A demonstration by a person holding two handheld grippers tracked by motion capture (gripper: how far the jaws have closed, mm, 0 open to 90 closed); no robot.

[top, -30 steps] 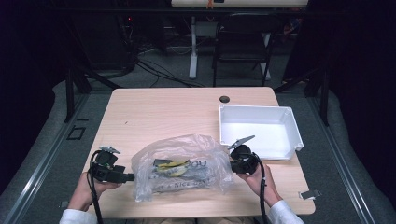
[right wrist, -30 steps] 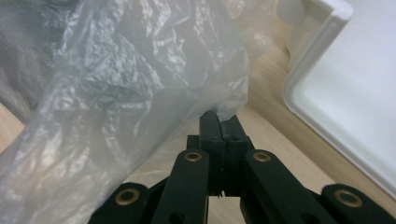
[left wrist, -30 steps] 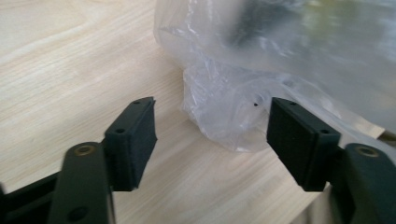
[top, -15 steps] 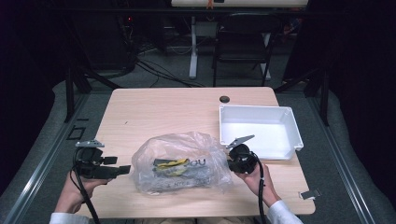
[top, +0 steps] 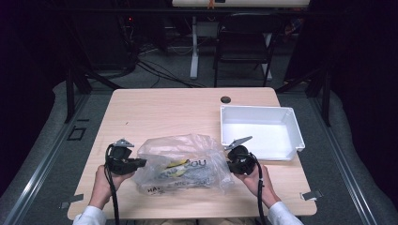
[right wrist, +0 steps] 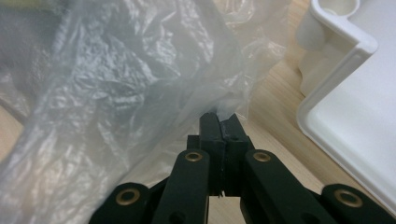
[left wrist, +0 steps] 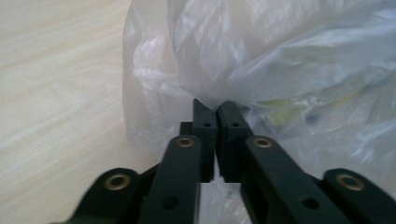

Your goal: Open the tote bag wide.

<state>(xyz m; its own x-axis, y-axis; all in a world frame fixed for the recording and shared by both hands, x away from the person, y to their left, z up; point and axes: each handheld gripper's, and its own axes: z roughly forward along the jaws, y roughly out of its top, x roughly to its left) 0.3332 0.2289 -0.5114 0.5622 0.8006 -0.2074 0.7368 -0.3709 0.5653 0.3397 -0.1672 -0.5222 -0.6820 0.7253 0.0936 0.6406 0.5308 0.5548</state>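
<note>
A crumpled clear plastic bag [top: 183, 164] with yellow and dark things inside lies at the table's near middle. My left gripper [top: 141, 162] is at its left edge. Its jaws have just been closing and now stand together, with the bag's film [left wrist: 280, 60] caught at the tips of the left gripper [left wrist: 217, 109]. My right gripper [top: 228, 161] is at the bag's right edge. In the right gripper view the right gripper [right wrist: 223, 120] pinches a fold of the bag [right wrist: 116, 84].
A white tray [top: 260, 108] stands at the right, just beyond the right gripper, and its corner [right wrist: 345, 60] is close by in the right gripper view. A small black disc [top: 225, 99] lies near the far edge. A chair [top: 244, 47] stands behind the table.
The left hand first drew away to the left with its jaws apart, then came back right to the bag's edge, where its jaws closed. The right hand stayed put.
</note>
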